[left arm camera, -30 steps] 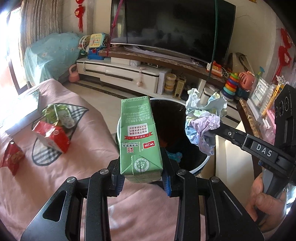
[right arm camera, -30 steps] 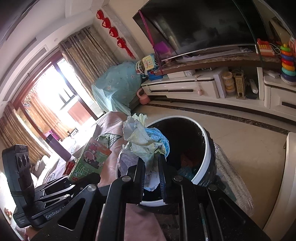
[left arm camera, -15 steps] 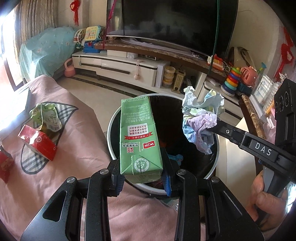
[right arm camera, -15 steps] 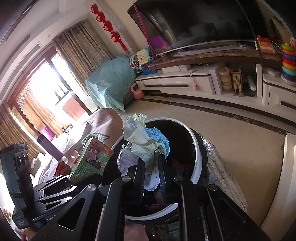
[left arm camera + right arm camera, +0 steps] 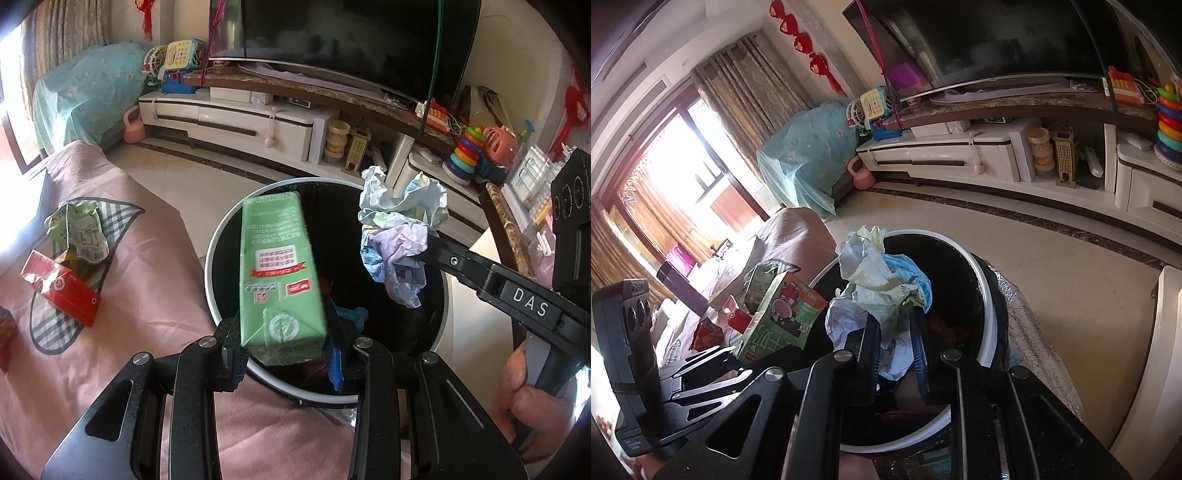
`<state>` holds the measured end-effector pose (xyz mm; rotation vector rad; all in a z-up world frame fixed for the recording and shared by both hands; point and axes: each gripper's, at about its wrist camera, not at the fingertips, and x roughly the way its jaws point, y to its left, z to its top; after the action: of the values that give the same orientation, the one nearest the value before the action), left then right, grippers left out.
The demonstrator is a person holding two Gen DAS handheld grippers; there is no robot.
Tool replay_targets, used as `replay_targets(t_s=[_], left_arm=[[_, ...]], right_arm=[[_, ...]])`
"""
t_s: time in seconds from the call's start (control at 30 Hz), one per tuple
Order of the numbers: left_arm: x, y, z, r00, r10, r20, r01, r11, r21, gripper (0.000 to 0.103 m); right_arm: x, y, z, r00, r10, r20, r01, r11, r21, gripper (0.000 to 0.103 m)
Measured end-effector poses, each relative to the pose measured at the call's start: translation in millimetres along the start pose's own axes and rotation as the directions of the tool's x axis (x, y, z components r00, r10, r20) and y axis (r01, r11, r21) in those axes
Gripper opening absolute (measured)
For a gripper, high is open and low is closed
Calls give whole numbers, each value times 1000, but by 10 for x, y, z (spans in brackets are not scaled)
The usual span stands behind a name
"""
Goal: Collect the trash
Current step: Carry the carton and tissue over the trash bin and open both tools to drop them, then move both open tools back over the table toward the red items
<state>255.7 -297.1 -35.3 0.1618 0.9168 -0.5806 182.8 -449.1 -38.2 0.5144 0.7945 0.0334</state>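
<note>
Daylight enters through the window point(image 5: 683, 177) at the far left of the scene; the pane is overexposed to white in both views. The pink cloth point(image 5: 155, 266) nearest it is washed out at the left edge. The television screen point(image 5: 332, 40) carries faint reflections. The bin interior point(image 5: 388, 295) is in deep shadow. Fisheye distortion bends straight furniture lines, and the corners are vignetted black. Focus is sharp at centre, soft at the rim.

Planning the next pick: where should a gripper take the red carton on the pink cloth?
Grip the red carton across its two long flat faces near the middle, coming from above. It lies flat on the pink cloth, a crumpled green wrapper touching its far end; the near end looks free.
</note>
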Motion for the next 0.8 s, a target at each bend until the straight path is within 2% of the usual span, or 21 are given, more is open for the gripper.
replay_targets(t_s=[0.03,0.07,0.13,0.2,0.27,0.47,0.6,0.8], left_arm=[[-7,8,1,1000,-4,-3,4,1000,-2,49],[-41,21,-7,1000,-9,9,9,1000,-8,59],[-108,46,-38,1000,-3,30,3,1000,-14,69],[-178,87,-95,999,7,42,-6,1000,-17,69],[-241,155,-185,999,16,49,-14,999,-30,75],[-428,412,-489,998,47,45,-42,993,-106,77],[-607,611,-701,997,64,53,-54,985,-162,78],[-899,922,-1014,990,122,68,-104,969,-223,81]], right_arm=[[-3,-13,0,1000,-3,1,3,1000,3,24],[-12,-21,3,1000,-7,4,7,1000,6,32],[-45,-58,6,1000,-9,19,8,1000,22,45],[-94,-95,-4,999,-10,40,8,999,38,63],[-143,-110,-27,998,-16,57,13,999,48,69],[-241,-18,-113,997,8,80,-12,999,44,82],[-297,181,-192,995,35,94,-37,999,16,91],[-247,610,-377,995,92,46,-90,994,-55,96]])
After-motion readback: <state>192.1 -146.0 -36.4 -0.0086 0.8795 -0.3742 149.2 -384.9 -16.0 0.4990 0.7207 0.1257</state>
